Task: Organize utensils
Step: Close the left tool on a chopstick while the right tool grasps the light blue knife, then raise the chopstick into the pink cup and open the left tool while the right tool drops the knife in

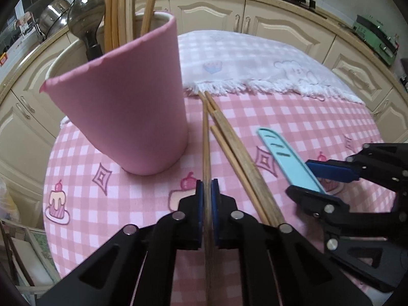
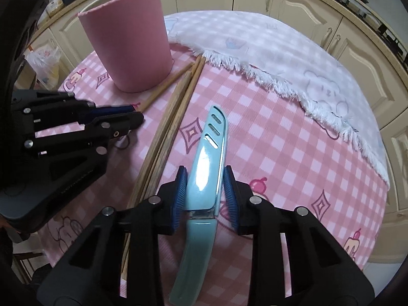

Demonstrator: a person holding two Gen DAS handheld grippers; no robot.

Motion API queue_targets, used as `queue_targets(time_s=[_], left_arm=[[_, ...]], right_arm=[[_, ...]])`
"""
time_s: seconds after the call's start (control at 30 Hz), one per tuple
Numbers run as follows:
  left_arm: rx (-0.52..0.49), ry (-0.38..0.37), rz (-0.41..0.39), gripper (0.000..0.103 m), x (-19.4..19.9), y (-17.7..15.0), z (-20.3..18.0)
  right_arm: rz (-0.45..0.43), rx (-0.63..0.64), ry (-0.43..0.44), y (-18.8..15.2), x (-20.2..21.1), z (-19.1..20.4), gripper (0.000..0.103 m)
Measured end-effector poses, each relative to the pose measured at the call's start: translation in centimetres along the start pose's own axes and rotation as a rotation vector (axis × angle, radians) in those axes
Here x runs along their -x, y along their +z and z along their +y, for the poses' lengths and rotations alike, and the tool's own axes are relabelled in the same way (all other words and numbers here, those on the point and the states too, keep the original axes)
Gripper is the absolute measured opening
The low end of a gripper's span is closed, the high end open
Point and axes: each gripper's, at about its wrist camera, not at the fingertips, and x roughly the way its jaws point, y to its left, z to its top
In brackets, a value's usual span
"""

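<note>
Gripping a single wooden chopstick [image 1: 206, 168], our left claw [image 1: 207, 196] has its blue pads pressed tight against both sides of the stick, almost fully closed. Our right claw [image 2: 205, 196] is clamped on a light blue knife [image 2: 206, 168] in its sheath, one pad on each flat edge, just ahead of the handle, jaws partly closed around it. Both claws point steeply down at the pink checked tablecloth [image 1: 293, 117]. Loose chopsticks [image 1: 237, 158] lie on the cloth between the two claws, running toward 12 o'clock. At 10 o'clock from our left claw stands the pink cup [image 1: 122, 107], already holding several chopsticks and a ladle. A white fringed towel [image 1: 255, 61] lies at 1 o'clock.
</note>
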Motion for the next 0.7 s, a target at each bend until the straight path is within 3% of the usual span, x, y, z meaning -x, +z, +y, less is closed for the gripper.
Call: queue_targets(time_s=[0.1,0.27,0.43,0.7], left_arm=[[0.011,-0.010,-0.032,0.006,1.0,-0.7,0.1],[0.046,-0.061,-0.126,0.006,3.9,-2.4,0.5],[0.044,-0.077,-0.275,0.005,7.5,-3.4,0.4],[0.104,-0.096,-0.508,0.005,11.8,-2.8,1.5]], right_arm=[[-0.049,-0.021,0.076,-0.9,1.1,-0.5,0.027],[-0.162,-0.060,0.129,-1.9,3.5,-1.6,0.027],[-0.306,-0.153,0.215,-2.6,5.8,-3.7,0.027],[-0.441,-0.179,0.254,-1.9,8.1,-4.4,0.026]])
